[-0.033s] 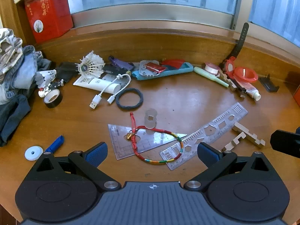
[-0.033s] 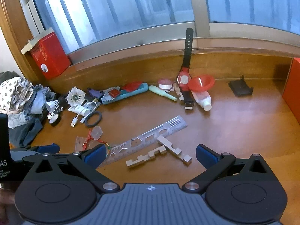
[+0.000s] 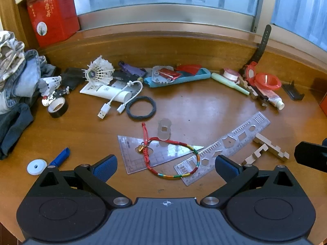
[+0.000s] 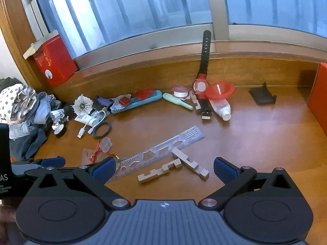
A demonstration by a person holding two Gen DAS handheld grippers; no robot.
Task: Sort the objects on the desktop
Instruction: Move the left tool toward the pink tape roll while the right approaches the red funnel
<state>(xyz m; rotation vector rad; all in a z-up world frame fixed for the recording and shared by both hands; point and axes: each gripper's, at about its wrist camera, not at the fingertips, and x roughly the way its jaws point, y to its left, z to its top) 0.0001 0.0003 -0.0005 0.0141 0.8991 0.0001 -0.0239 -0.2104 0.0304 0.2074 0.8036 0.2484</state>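
Note:
My left gripper (image 3: 166, 164) hangs open low over the wooden desk (image 3: 204, 106). Just ahead of its fingers lie a red braided bracelet (image 3: 196, 155), a clear set square (image 3: 134, 153) under it, and a clear stencil ruler (image 3: 231, 145). A black hair tie (image 3: 141, 108), a white USB cable (image 3: 114, 100) and a shuttlecock (image 3: 99, 72) sit farther back. My right gripper (image 4: 163, 168) is open too, with two notched wooden pieces (image 4: 173, 167) on the desk between its fingers. A red watch (image 4: 201, 85), a red funnel (image 4: 219, 90) and a tube (image 4: 221, 107) cluster at the back.
A pile of clothes (image 4: 22, 106) fills the left edge, with a tape roll (image 3: 58, 107) beside it. A red box (image 4: 54, 61) stands on the sill. An orange box (image 4: 318, 94) borders the right side, and a black stand (image 4: 262, 97) sits near it. A teal case (image 4: 139, 102) lies against the back wall.

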